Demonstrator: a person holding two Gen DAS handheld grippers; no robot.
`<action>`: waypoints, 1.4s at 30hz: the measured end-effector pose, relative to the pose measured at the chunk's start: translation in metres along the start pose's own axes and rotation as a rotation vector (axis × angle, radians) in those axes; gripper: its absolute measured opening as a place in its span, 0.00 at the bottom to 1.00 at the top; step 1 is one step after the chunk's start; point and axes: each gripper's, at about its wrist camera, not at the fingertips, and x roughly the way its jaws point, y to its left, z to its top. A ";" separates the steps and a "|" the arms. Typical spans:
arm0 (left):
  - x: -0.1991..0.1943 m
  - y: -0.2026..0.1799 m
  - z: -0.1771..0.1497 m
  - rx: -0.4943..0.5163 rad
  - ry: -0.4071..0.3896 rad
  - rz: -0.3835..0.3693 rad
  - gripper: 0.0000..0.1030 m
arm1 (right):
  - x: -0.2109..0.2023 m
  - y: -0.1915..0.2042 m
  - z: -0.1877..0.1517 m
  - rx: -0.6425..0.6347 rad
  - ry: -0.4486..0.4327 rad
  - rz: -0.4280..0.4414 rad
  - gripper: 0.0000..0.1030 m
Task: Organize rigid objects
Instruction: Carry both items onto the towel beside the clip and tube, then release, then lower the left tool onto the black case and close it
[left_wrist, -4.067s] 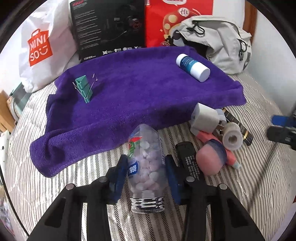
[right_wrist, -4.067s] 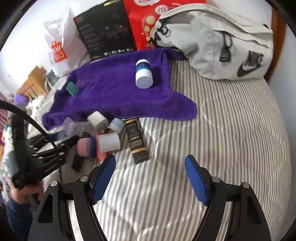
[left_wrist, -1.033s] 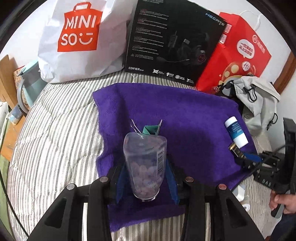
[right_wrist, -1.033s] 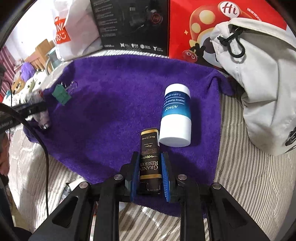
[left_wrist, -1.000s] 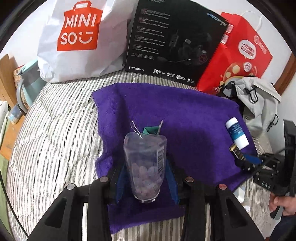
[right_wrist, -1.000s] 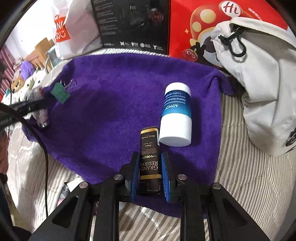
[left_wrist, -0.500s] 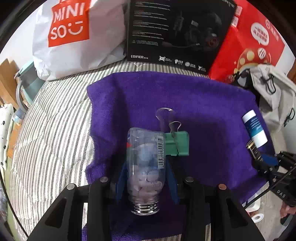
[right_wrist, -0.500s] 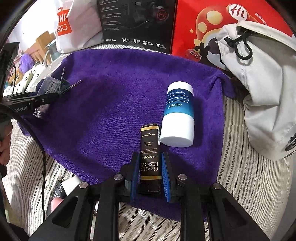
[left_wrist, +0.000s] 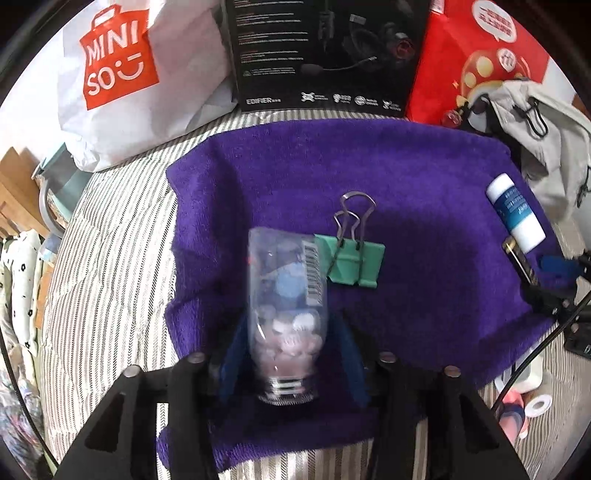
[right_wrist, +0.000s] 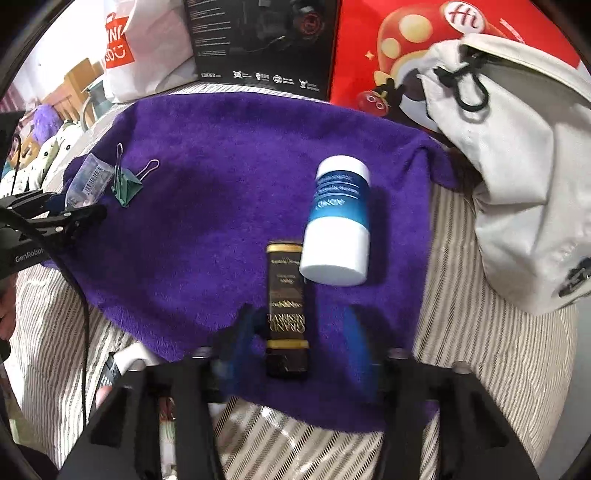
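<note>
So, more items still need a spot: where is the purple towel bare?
Bare: the towel middle, between binder clip and white-and-blue bottle, back to the black box. Crowded: bottle with the dark Grand Reserve box; candy bottle by the clip.

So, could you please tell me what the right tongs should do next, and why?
Probably draw the right tongs straight back. Their pads stand apart on both sides of the black box, which lies flat on the purple towel beside the blue-and-white bottle, so it looks placed. A straight retreat should avoid nudging either.
</note>
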 end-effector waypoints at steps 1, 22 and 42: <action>0.000 -0.003 -0.002 0.009 0.002 -0.005 0.54 | -0.003 -0.001 -0.002 0.004 -0.006 0.013 0.54; -0.081 -0.042 -0.086 0.073 -0.084 -0.099 0.67 | -0.094 -0.013 -0.080 0.143 -0.132 0.054 0.56; -0.058 -0.091 -0.127 0.137 -0.083 -0.061 0.70 | -0.107 -0.026 -0.162 0.292 -0.096 0.081 0.57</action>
